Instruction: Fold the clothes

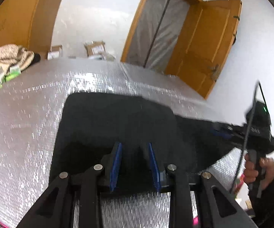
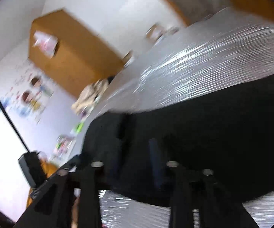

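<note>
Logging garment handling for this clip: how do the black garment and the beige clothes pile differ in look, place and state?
The black garment is dark, spread fairly flat across the near middle of the silver padded table; the beige clothes pile is pale, bunched up at the far left corner. The left gripper sits open over the black garment, and the right gripper is at its far corner; nothing touches the beige clothes pile. Both lie on the same table.
</note>
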